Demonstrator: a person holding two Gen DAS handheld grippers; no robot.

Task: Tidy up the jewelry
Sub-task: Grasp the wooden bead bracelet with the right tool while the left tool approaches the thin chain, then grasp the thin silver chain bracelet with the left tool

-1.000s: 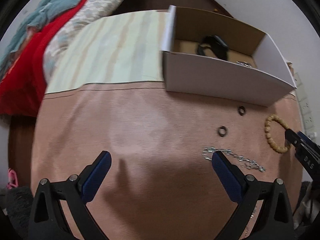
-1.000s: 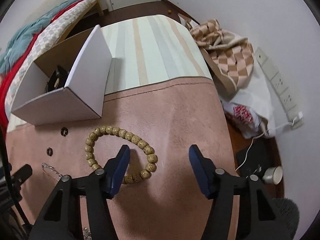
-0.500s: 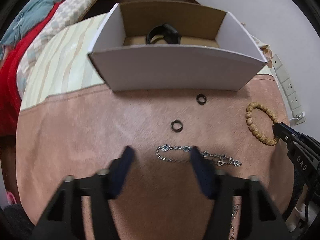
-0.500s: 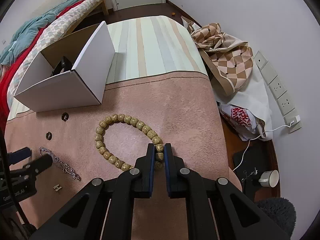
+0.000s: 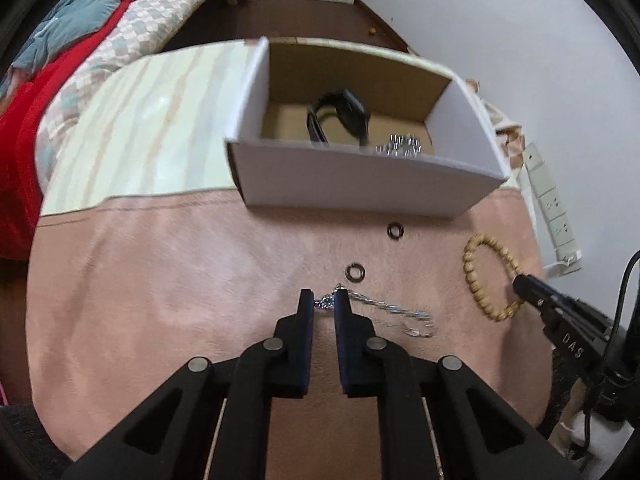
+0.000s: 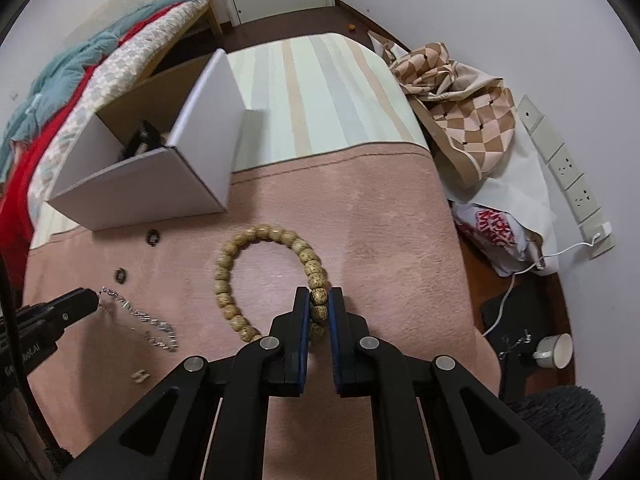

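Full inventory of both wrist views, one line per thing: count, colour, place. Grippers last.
box: 1, white outside, brown inside, open, at the far edge of the pink cloth
watch: 1, black, in the box
silver piece: 1, in the box, beside the watch
rings: 2, dark, on the cloth in front of the box
chain: 1, silver, on the cloth
bead bracelet: 1, tan, on the cloth
small clasp: 1, silver, near the chain
pink cloth: 1, over a striped cover
mug: 1, white, on the floor
left gripper: black, fingers shut on the chain's end
right gripper: black, fingers shut on the bracelet
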